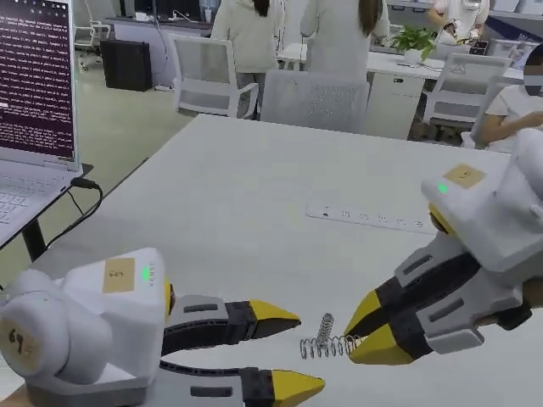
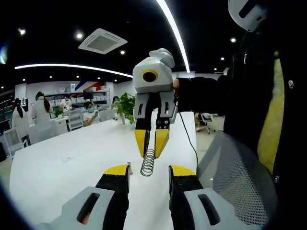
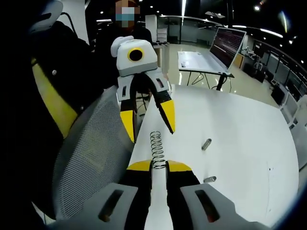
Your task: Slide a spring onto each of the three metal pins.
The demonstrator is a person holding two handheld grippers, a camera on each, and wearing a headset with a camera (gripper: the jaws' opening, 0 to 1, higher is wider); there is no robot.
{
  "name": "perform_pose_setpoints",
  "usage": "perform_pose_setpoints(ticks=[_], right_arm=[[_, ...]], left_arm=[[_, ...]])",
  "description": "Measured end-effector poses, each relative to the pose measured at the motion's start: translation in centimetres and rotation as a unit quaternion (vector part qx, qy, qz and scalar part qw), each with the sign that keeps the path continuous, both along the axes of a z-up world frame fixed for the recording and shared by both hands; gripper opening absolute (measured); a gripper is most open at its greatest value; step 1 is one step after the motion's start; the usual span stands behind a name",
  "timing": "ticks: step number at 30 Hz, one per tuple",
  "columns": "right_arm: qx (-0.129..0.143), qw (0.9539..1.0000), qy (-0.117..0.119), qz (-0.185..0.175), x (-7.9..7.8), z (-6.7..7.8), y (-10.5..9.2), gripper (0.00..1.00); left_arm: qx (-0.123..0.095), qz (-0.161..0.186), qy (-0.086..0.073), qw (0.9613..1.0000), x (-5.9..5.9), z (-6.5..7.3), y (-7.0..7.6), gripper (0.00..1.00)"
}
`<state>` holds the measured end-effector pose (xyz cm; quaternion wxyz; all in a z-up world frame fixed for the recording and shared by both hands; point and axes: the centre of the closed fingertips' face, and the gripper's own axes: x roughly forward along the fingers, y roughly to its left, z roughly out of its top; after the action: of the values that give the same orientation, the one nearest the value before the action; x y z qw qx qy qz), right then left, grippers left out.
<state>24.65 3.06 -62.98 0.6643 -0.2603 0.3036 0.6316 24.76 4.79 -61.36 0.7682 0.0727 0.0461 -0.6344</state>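
Steel spring [image 1: 327, 346] sits nipped endwise in the closed right claw [image 1: 356, 342]; it could ping loose. Empty, the left claw [image 1: 307, 352] gapes.

Far end of thin coiled metal spring [image 3: 157, 149] is buried between the yellow tips of right gripper [image 3: 159, 166]. Small grey metal pieces [image 3: 206, 143] on white table [image 3: 240, 134]: too small to tell pin from spring. Head view: left gripper [image 1: 309, 353] cut off at bottom edge; open silver laptop [image 1: 34, 85] cut off at left, screen text unreadable.
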Motion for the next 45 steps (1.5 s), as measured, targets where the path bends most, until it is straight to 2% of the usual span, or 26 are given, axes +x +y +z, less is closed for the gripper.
perform_pose_setpoints(ticks=[2,8,18,23,28,38,41,45], right_arm=[[-0.001,1.0000,0.000,0.005,-0.2,0.0,0.2,0.08],[-0.003,0.9999,0.005,0.010,-0.5,-0.2,0.3,0.08],[-0.002,0.9998,0.008,0.015,-0.9,0.0,0.4,0.08],[-0.002,0.9998,0.010,0.017,-1.0,0.1,0.5,0.08],[0.003,0.9998,0.009,0.016,-1.0,0.7,0.4,0.08],[0.021,0.9997,0.008,0.010,-1.4,1.1,0.4,0.08],[0.040,0.9990,0.020,0.004,-1.6,1.2,0.3,0.08],[0.058,0.9980,0.024,0.002,-1.7,1.4,0.5,0.09]], left_arm=[[0.001,-0.007,-0.005,1.0000,-0.3,0.0,-0.4,0.20],[0.003,-0.019,-0.006,0.9998,-0.6,-0.2,-0.9,0.13],[0.003,-0.020,-0.010,0.9997,-0.6,-0.3,-1.1,0.04],[0.007,-0.021,-0.010,0.9997,-0.6,-0.4,-1.2,0.04],[0.006,-0.021,-0.009,0.9997,-0.6,-0.3,-1.2,0.03],[0.001,-0.029,0.001,0.9996,-0.8,-0.1,-1.3,0.03],[0.003,-0.035,0.001,0.9994,-1.0,0.0,-1.3,0.03],[-0.002,-0.038,0.004,0.9993,-1.1,0.2,-1.3,0.02]])
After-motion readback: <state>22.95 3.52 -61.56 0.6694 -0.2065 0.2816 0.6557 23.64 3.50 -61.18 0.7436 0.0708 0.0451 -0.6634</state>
